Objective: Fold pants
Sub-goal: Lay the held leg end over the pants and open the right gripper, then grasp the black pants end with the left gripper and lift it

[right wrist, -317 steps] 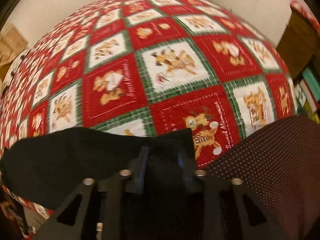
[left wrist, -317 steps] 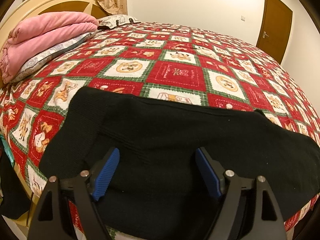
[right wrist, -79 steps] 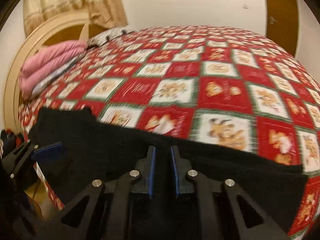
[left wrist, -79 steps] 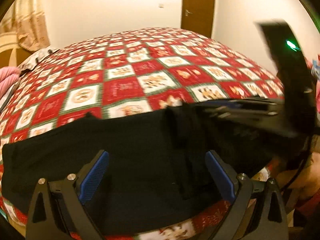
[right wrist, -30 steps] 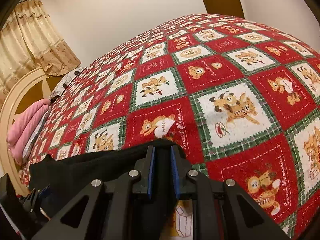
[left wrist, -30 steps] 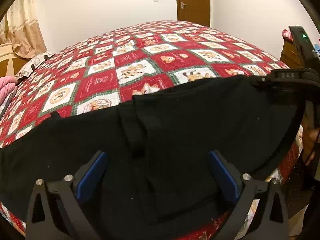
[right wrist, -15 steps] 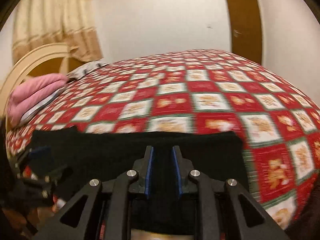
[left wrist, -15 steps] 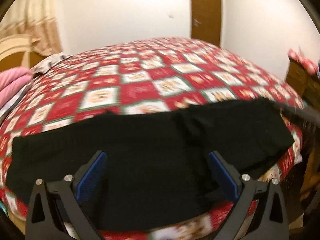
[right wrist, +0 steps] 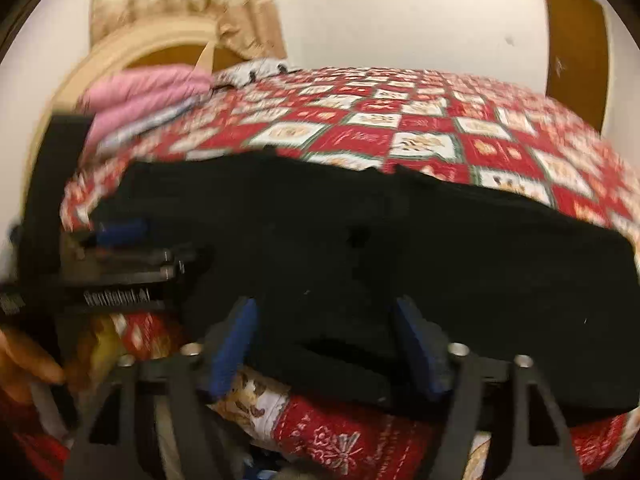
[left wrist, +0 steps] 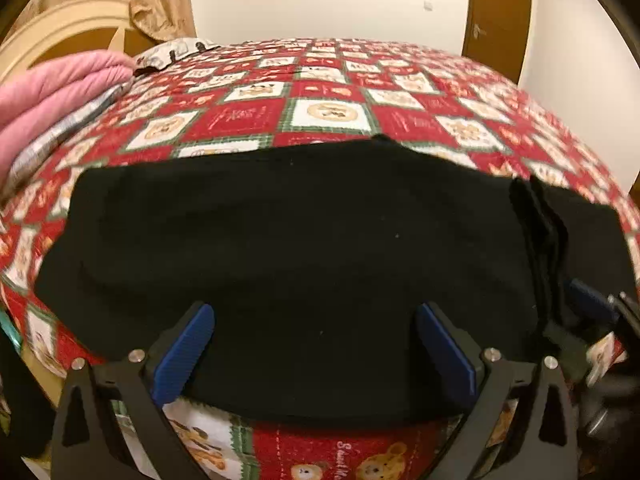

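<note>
The black pants (left wrist: pixel 300 232) lie flat as a long folded band across the near edge of the bed, with a thicker fold near their right end (left wrist: pixel 540 232). My left gripper (left wrist: pixel 314 350) hovers open over the band's near edge, and its blue pads do not press on the cloth. In the right wrist view the pants (right wrist: pixel 460 248) spread to the right. My right gripper (right wrist: pixel 324 344) is over their near edge with its jaws opening; the cloth is below and between the pads, and they are clear of it. The left gripper (right wrist: pixel 120 264) shows at the left, blurred.
A red, white and green patchwork quilt (left wrist: pixel 332 112) covers the bed. A folded pink duvet (left wrist: pixel 52 92) and a pillow (left wrist: pixel 176 50) lie by the cream headboard (left wrist: pixel 72 28) at the back left. A brown door (left wrist: pixel 500 16) stands at the back right. A hand (right wrist: pixel 24 368) shows at lower left.
The right gripper's jaws, shut on the pants' edge before, have spread apart and let go. Both views have swung toward the headboard. The pants have settled flat on the quilt.
</note>
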Action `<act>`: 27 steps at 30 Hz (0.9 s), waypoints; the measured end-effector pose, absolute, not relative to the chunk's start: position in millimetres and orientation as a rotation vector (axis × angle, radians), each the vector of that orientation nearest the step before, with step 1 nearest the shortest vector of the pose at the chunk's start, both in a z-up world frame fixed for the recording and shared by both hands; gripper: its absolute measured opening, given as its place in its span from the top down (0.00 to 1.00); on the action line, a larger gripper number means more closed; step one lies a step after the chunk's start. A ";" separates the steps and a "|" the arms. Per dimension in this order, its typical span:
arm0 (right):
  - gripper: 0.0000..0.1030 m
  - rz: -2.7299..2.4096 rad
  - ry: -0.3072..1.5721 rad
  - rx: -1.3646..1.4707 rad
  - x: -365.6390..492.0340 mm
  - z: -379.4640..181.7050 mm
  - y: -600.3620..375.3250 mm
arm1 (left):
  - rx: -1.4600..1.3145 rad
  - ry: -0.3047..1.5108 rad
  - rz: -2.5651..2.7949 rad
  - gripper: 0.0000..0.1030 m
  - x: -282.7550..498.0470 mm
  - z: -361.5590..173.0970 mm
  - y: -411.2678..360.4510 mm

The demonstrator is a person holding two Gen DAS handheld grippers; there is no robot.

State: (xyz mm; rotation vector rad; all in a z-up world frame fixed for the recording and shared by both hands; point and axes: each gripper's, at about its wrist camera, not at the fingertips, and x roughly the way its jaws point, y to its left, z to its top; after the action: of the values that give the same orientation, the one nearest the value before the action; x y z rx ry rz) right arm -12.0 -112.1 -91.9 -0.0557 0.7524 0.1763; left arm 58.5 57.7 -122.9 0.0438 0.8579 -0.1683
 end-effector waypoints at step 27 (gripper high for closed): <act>0.15 0.178 0.719 -0.033 -16.9 -97.4 -111.4 | -0.774 0.723 0.049 0.01 42.0 -140.8 258.3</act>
State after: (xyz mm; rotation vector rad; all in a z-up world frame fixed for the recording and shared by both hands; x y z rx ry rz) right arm -16.9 -111.4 -97.4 -0.0327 0.7187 0.1778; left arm 42.0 258.3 -140.8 -0.7738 0.7235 0.0488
